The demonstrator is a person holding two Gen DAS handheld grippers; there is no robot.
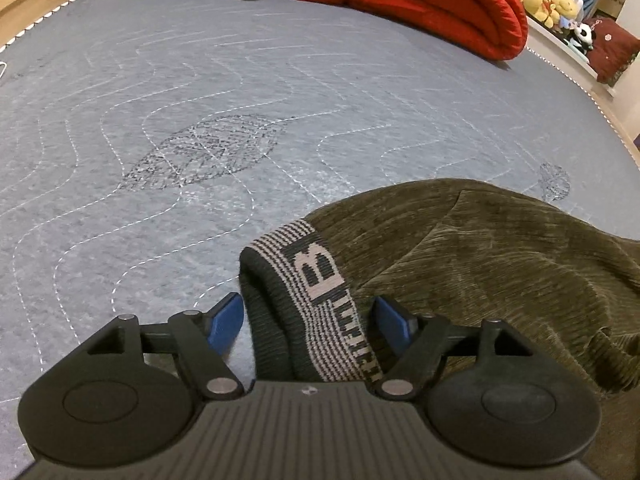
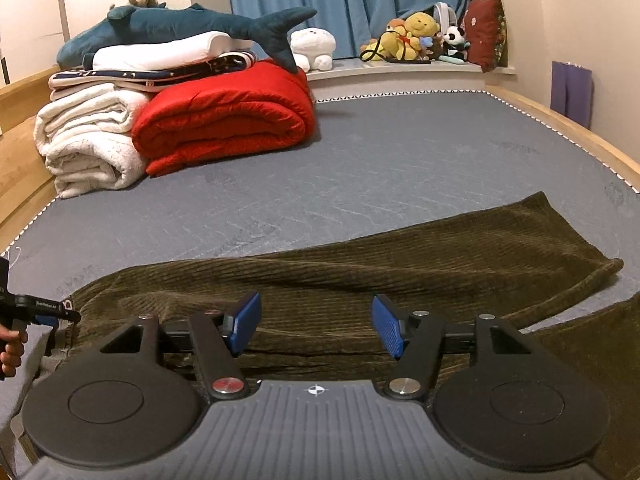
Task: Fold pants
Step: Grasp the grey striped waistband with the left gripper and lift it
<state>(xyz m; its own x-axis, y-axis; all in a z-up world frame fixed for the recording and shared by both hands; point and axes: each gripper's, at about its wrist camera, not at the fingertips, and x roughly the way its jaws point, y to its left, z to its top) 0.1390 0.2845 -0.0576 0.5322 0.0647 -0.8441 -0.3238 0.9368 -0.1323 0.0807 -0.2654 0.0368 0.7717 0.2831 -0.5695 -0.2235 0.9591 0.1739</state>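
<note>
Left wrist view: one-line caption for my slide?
Open left gripper straddles the striped waistband of olive corduroy pants on grey mattress.

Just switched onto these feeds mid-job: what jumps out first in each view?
In the left wrist view, the striped waistband of the olive corduroy pants sits between the open fingers of the left claw. In the right wrist view, the right claw hangs open over the pants, whose leg stretches right across the grey mattress. Behind, a bright red folded quilt lies far left, with a blue plush shark topping the stack beside it.
</note>
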